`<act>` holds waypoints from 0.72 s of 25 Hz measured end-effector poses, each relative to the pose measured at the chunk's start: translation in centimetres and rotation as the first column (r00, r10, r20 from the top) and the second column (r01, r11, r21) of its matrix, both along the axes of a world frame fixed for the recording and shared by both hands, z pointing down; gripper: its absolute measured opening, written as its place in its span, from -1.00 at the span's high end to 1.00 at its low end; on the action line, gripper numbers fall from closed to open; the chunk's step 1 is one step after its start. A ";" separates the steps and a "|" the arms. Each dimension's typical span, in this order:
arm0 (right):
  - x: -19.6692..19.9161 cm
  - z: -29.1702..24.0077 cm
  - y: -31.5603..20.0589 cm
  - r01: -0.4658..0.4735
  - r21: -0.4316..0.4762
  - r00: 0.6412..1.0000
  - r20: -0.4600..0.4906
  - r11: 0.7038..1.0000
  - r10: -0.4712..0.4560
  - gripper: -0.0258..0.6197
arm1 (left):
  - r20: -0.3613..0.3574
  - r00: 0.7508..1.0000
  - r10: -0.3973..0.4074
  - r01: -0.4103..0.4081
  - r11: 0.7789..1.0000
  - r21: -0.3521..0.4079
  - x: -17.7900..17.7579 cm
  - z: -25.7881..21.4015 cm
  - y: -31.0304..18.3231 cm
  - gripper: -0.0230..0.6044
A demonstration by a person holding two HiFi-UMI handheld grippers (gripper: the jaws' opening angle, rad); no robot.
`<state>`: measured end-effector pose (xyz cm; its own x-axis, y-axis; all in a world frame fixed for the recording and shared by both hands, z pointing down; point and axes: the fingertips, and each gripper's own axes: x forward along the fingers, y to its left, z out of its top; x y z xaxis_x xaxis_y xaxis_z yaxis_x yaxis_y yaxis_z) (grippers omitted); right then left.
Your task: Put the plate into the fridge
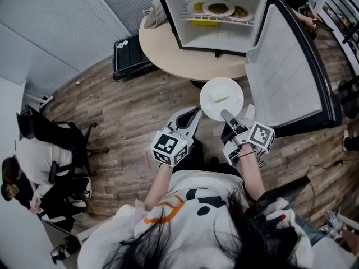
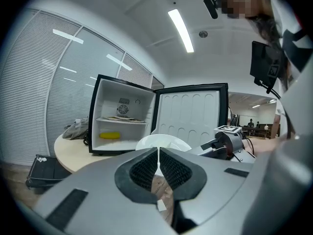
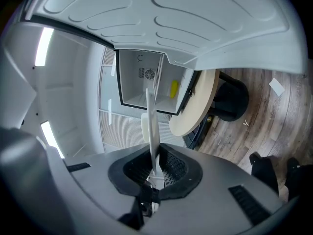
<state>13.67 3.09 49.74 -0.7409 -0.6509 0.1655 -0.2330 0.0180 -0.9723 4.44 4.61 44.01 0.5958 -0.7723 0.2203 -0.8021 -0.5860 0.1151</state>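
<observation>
**A:** How were the grippers set?

**B:** The left gripper had its jaws pressed together on nothing, just left of the plate. The right gripper pinched the plate's near rim, holding it in the air short of the fridge.

**A:** How would it handle?

**B:** Stiff, glossy and probably breakable. With one rim pinch it could tip, so it needed keeping level. Something pale lay on it, perhaps food, but it was too washed out to tell.

**A:** And the room?

**B:** The floor was wood. A seated person was far left, then a black case. The round table carried the fridge, whose shelf held dishes. Its door stood open on the right.
</observation>
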 end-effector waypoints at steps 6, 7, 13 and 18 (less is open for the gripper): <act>-1.7 0.1 -2.8 -0.028 -0.014 1.000 0.011 1.000 0.028 0.82 | -0.004 0.999 0.035 -0.035 0.999 -0.006 -1.3 0.1 -3.6 0.87; -1.9 0.2 -3.3 -0.033 -0.019 0.999 0.008 0.999 0.033 0.82 | -0.004 0.999 0.043 -0.043 0.999 -0.010 -1.5 0.2 -4.2 0.87; -3.7 1.2 -6.3 -0.069 -0.053 0.998 0.001 0.996 0.069 0.82 | 0.001 0.996 0.084 -0.084 0.996 -0.035 -3.3 1.0 -8.0 0.87; -4.9 1.5 -9.6 -0.110 -0.062 0.994 -0.030 0.992 0.109 0.82 | -0.013 0.994 0.109 -0.109 0.994 -0.028 -5.4 0.8 -11.5 0.87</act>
<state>8.73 -6.46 51.28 -0.6605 -0.7154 0.2279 -0.2563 -0.0704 -0.9640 -0.95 -6.88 44.78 0.6789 -0.6960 0.2341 -0.7320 -0.6664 0.1416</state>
